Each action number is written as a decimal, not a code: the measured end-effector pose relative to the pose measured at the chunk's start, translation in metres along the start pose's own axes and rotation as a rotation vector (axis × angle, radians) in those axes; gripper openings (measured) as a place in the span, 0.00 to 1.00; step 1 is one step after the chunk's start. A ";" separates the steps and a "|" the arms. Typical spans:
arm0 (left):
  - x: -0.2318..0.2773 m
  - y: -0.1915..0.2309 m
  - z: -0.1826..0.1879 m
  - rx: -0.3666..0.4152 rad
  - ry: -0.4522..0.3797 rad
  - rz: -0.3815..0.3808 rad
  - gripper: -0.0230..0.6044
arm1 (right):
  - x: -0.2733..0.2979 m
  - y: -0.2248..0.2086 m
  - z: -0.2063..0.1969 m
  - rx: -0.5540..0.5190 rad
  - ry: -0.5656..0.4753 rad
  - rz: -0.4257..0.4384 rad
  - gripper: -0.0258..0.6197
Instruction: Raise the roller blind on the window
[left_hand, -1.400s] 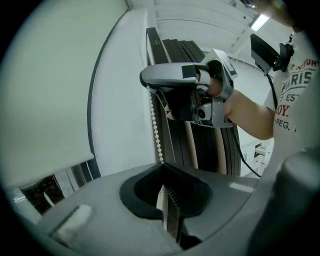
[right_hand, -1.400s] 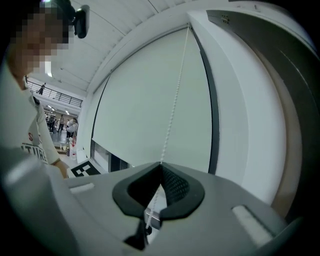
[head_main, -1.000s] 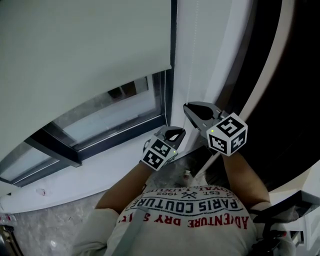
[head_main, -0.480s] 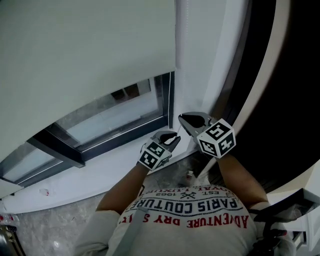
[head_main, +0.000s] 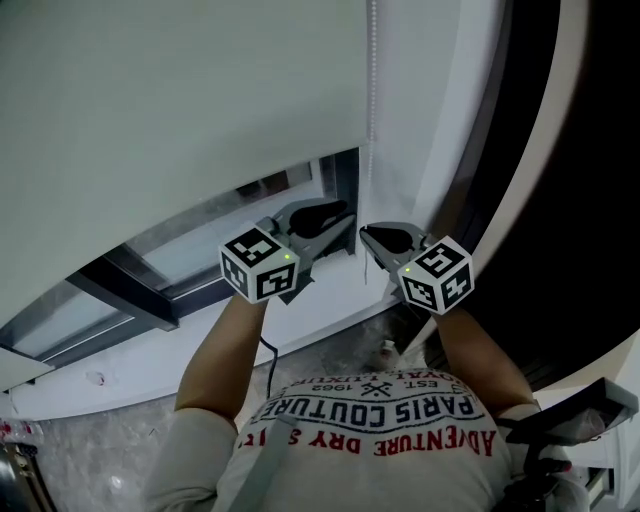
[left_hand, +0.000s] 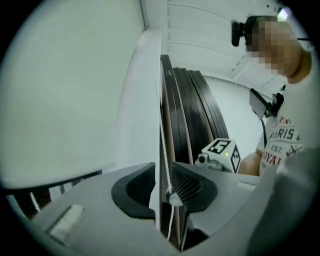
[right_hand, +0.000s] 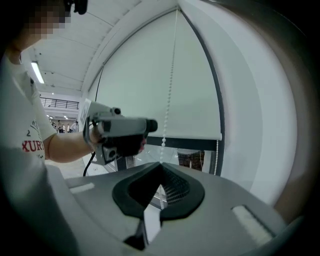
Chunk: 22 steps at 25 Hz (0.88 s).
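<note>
The pale roller blind covers the upper window, with its bottom bar just above both grippers. Its white bead chain hangs down the right edge. My right gripper is shut on the bead chain, which runs down into its closed tips. My left gripper sits just left of it at the same height. Its jaws are opening, and the chain passes loosely through the gap, close to the right pad. The right gripper view also shows the left gripper beside the chain.
Below the blind are the window glass and its dark frame, then a white sill. Dark curved panels stand to the right. A speckled floor lies below, and a cable hangs under my left arm.
My left gripper has risen from below the right one and moved left, level with it at the chain, and its jaws have parted. The right gripper stays shut, nearly in place.
</note>
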<state>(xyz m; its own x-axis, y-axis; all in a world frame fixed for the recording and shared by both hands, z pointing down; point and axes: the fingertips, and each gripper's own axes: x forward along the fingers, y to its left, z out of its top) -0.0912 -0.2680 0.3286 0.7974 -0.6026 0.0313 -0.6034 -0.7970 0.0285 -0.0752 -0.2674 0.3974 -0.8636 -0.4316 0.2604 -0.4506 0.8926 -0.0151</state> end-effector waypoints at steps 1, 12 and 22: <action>0.001 0.001 0.018 0.000 -0.024 -0.012 0.20 | 0.000 0.001 0.001 0.000 -0.002 0.001 0.05; 0.042 -0.001 0.110 0.029 -0.071 -0.065 0.19 | -0.004 0.006 -0.001 0.008 -0.018 0.006 0.05; 0.048 -0.005 0.109 -0.044 -0.043 -0.101 0.05 | -0.007 0.002 -0.004 0.021 -0.023 -0.008 0.05</action>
<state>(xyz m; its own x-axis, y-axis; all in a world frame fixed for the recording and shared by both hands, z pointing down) -0.0491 -0.2970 0.2208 0.8532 -0.5214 -0.0165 -0.5190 -0.8516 0.0735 -0.0692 -0.2618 0.3993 -0.8651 -0.4415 0.2380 -0.4617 0.8864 -0.0337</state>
